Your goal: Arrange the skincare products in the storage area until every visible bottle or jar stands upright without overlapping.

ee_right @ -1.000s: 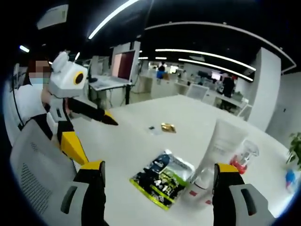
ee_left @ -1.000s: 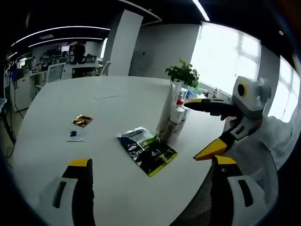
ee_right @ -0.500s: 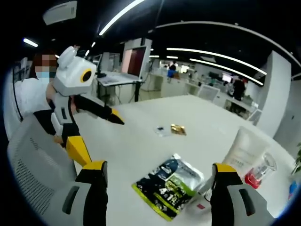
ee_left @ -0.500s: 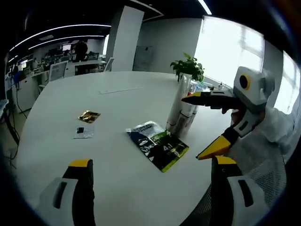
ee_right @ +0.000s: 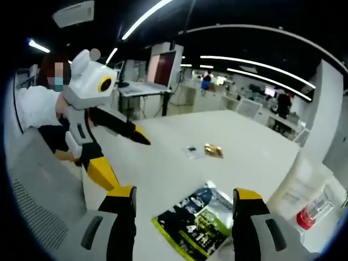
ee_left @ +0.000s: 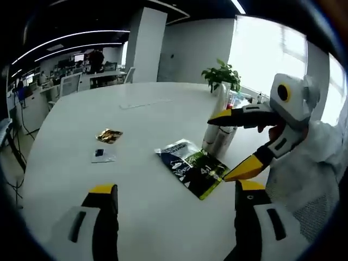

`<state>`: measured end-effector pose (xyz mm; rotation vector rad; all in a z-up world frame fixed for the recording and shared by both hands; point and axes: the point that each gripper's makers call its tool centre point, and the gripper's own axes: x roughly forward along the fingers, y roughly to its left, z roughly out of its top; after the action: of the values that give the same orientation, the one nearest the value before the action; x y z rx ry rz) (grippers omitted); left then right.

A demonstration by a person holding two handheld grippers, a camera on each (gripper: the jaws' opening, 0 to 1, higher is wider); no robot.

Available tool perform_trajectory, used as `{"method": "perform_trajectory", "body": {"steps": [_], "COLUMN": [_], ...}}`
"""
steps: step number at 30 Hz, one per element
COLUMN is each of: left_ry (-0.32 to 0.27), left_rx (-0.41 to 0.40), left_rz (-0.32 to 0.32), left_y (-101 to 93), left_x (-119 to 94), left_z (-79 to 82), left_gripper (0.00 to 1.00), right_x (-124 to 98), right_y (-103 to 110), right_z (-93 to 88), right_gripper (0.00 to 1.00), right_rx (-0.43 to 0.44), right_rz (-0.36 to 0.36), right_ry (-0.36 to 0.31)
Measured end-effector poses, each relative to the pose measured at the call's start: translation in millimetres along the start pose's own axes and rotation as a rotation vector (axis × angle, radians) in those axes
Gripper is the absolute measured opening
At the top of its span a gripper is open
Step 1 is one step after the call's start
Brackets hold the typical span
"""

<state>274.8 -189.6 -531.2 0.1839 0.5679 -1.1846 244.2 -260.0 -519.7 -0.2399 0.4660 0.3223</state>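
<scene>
A tall white tube and a clear bottle stand upright together on the white table. In the right gripper view the white tube stands at the right, with the clear bottle and its red part beside it. My right gripper reaches in from the right, open, with its upper jaw crossing in front of the tube. In its own view my right gripper is open and empty above a dark green packet. My left gripper is open and empty, also visible as the left gripper.
The dark green packet lies flat beside the bottles. A gold sachet and a small clear sachet lie to the left. A potted plant stands behind the tube. A person in white sits at the table edge behind a mesh chair.
Both views have shifted: the table things sit further right in each. The jaws of both grippers have narrowed a little and stay open. Nothing was taken hold of.
</scene>
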Motion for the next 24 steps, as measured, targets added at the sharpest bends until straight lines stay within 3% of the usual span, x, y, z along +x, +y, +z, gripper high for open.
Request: {"method": "perform_trajectory", "body": {"steps": [5, 9, 13, 24], "left_ry": [0.003, 0.048, 0.029, 0.042], "left_rx": [-0.026, 0.002, 0.007, -0.021], "left_rz": [0.007, 0.033, 0.063, 0.063], "left_y": [6.2, 12.3, 22.0, 43.4], "left_x": [4.4, 6.6, 12.3, 28.2], "left_z": [1.2, -5.6, -2.6, 3.3], "left_gripper": [0.85, 0.80, 0.81, 0.89], "right_x": [2.0, 4.1, 5.6, 10.3], "right_y": [-4.4, -6.1, -5.9, -2.1], "right_z": [-3.6, -6.6, -7.8, -17.7], "right_gripper": [0.65, 0.74, 0.78, 0.83], "right_rx": [-0.011, 0.009, 0.012, 0.039], "right_rz": [0.000, 0.003, 0.006, 0.029], "right_ry": [0.006, 0.021, 0.025, 0.054]}}
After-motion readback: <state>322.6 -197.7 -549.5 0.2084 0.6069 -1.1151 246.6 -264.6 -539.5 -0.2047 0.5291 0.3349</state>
